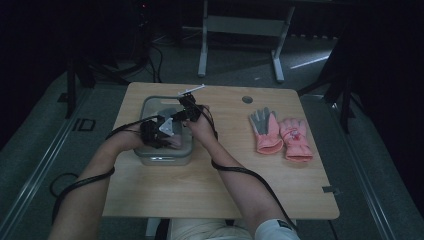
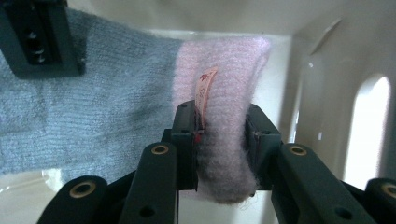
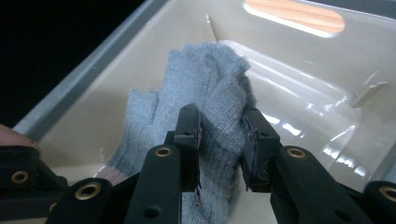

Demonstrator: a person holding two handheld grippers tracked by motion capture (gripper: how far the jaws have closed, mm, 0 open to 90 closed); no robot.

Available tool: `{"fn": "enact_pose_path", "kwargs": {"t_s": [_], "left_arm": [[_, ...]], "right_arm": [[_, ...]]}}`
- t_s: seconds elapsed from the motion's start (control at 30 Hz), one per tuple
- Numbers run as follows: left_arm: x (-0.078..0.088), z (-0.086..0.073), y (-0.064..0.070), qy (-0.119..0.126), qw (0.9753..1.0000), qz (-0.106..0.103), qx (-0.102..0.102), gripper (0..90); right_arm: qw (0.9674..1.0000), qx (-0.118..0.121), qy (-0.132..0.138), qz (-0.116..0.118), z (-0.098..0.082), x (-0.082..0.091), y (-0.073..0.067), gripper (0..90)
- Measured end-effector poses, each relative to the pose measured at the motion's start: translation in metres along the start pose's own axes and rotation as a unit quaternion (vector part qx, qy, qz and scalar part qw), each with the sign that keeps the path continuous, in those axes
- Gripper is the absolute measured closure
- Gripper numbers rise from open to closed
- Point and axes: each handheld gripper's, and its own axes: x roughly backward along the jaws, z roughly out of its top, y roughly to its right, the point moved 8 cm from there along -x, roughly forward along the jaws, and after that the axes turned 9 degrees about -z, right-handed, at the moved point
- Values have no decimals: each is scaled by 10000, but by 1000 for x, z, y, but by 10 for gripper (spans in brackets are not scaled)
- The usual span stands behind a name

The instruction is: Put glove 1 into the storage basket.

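Knitted grey-and-pink glove (image 2: 140,116) hangs inside the bin (image 1: 150,156) at nine o'clock on the table (image 1: 210,185), your left gripper (image 2: 219,149) clamping its pink cuff and your right gripper (image 3: 219,149) its grey fingers: lower evenly, release together.

Grey-and-pink knitted glove (image 2: 140,116) inside the pale plastic bin (image 1: 150,156), frame centre-left on the wooden table (image 1: 210,185); two pink gloves (image 1: 280,134) lying to its right.

There were three knitted grey-and-pink gloves: one (image 2: 140,107) in the single grey plastic bin (image 1: 150,156), two (image 1: 266,131) (image 1: 296,139) on the one wooden table (image 1: 215,185).
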Motion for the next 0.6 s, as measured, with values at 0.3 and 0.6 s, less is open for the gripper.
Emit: {"fn": "enact_pose_path", "kwargs": {"t_s": [0.3,0.6], "left_arm": [[-12,0,-6,-205,9997,-103,1,692],[-22,3,-7,-295,9995,-143,31,657]], "right_arm": [[9995,107,-178,-227,-1,-10,4,656],[9992,-4,266,-285,7,11,15,549]]}}
